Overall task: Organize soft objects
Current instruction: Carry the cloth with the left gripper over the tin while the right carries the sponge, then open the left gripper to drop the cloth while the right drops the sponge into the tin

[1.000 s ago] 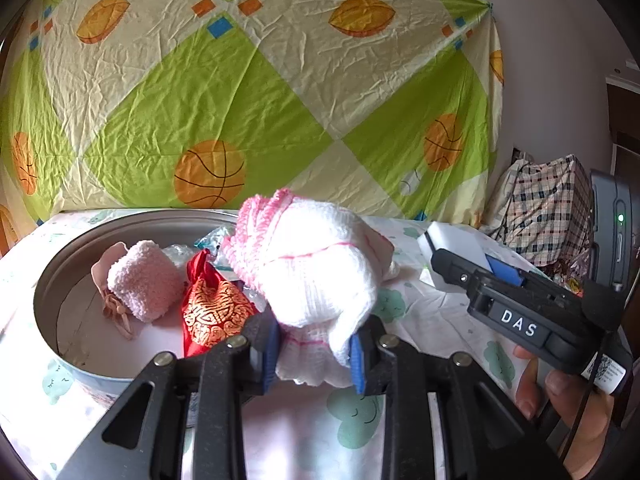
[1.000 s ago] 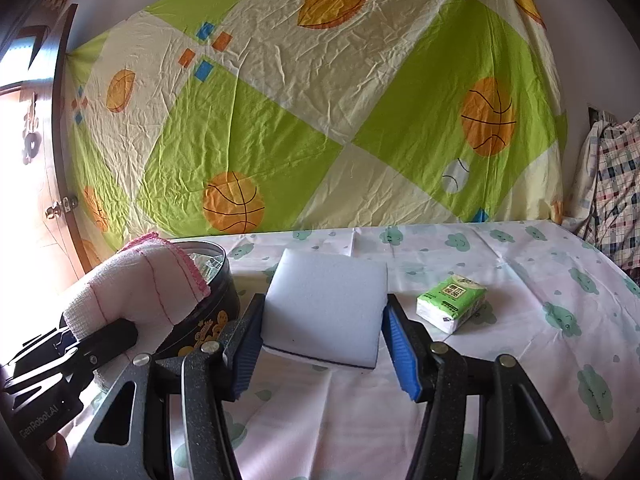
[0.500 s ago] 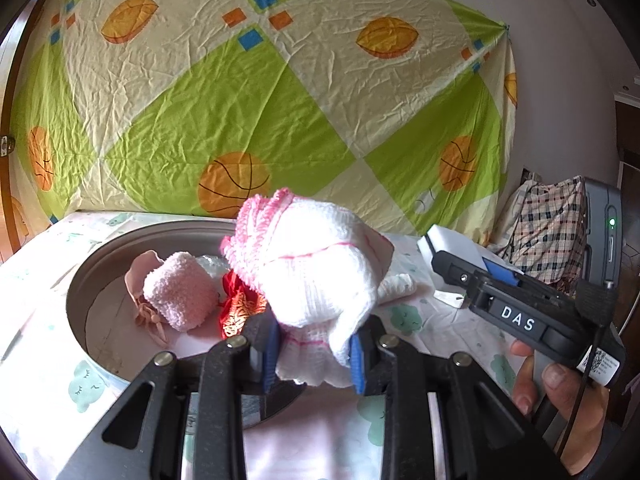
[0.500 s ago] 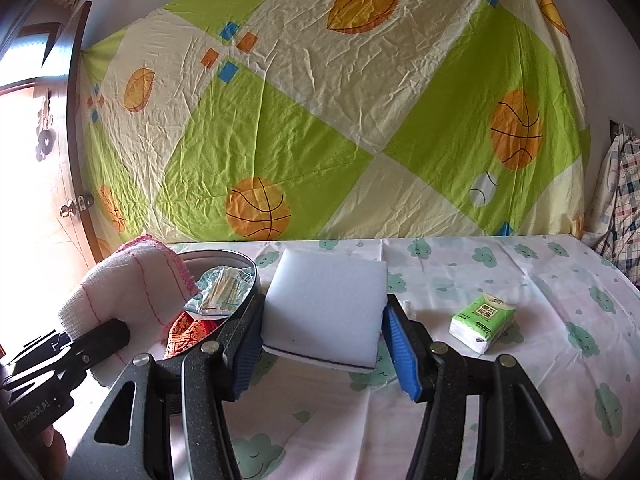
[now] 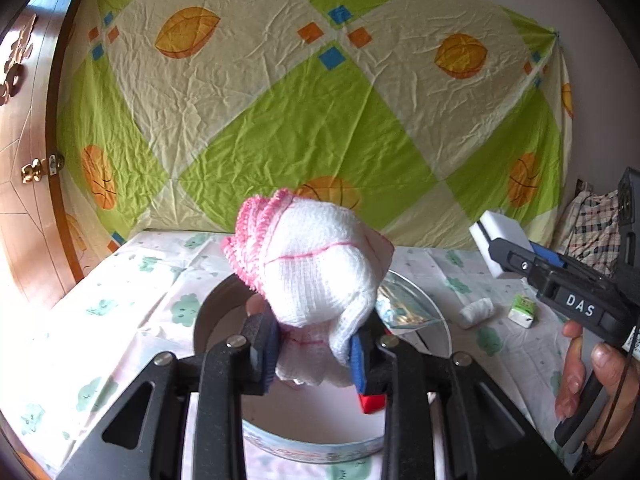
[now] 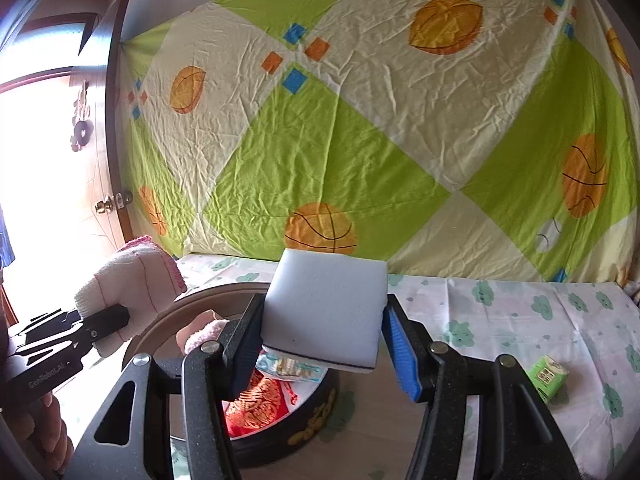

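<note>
My left gripper is shut on a bunched white cloth with pink trim, held above the round metal tin. The right gripper is shut on a white sponge block, over the tin's near rim. Inside the tin lie a red and gold pouch, a pink fluffy sock and a clear plastic packet. The left wrist view shows the right gripper with the sponge at the right, and the right wrist view shows the cloth at the left.
A green tissue pack and a small white roll lie on the cloud-print tablecloth right of the tin. A green and cream sheet hangs behind the table. A wooden door stands at the left, checked fabric at the right.
Both grippers have risen and swung toward the tin with their loads. The tin now sits directly under them, and the tissue pack has slid to the right in the right wrist view.
</note>
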Motion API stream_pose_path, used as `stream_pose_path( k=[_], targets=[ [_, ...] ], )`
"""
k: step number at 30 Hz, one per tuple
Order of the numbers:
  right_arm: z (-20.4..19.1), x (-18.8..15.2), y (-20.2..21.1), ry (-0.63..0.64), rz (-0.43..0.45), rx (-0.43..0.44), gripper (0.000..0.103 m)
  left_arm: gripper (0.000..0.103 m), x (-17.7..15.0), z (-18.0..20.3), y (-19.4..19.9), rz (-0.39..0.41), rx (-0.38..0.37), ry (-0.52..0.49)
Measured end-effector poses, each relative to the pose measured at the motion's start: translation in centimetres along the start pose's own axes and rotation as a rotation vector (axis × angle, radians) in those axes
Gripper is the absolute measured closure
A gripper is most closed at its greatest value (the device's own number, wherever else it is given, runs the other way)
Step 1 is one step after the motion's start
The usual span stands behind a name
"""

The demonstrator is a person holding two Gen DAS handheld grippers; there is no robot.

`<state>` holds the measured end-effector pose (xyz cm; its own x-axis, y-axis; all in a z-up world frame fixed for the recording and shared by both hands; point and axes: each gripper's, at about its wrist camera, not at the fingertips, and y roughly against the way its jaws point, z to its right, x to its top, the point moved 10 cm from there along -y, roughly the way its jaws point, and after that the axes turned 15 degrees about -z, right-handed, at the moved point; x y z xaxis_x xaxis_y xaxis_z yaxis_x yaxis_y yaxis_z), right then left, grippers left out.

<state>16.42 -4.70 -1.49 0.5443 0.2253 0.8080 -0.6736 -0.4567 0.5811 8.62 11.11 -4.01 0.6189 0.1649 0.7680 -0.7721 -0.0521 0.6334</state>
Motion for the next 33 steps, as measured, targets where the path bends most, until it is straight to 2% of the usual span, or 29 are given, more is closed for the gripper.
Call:
stream_pose_path(
  k=[6, 9, 15, 23, 26, 29, 31, 33],
  targets=[
    [-4.1, 0.7, -2.8, 0.060, -0.054, 0.048, 0.044, 0.076, 0.7, -3.3, -2.4, -0.083, 0.031, 0.037],
    [-5.8, 0.4, -4.8, 0.085, -0.101, 0.063, 0.044, 0.076, 0.8, -4.3, -4.0, -0.133, 0.015, 0.074],
    [-7.6, -0.5, -7.8, 0.118, -0.174, 0.073, 0.044, 0.076, 1.6, -5.5, -6.4, -0.196, 0.022, 0.087],
    [-9.2, -3.1, -9.9, 0.162, -0.261, 0.096, 0.043, 0.076, -1.0, -5.6, -8.1, -0.283, 0.014, 0.096],
    [-9.7, -3.9, -9.9, 0.185, -0.274, 0.098, 0.043, 0.073, -1.7, -5.2, -7.8, -0.290, 0.008, 0.083],
    [-10.0, -4.4, -10.0, 0.192, -0.292, 0.123, 0.042, 0.067, -2.3, -5.1, -7.7, -0.304, 0.015, 0.074],
    [-10.2, -4.8, -10.0, 0.200, -0.305, 0.127, 0.040, 0.057, -2.7, -5.2, -7.7, -0.311, 0.027, 0.073],
    [-10.6, -5.3, -10.0, 0.215, -0.324, 0.145, 0.035, 0.026, -2.9, -5.5, -7.4, -0.311, 0.035, 0.083]
  ],
)
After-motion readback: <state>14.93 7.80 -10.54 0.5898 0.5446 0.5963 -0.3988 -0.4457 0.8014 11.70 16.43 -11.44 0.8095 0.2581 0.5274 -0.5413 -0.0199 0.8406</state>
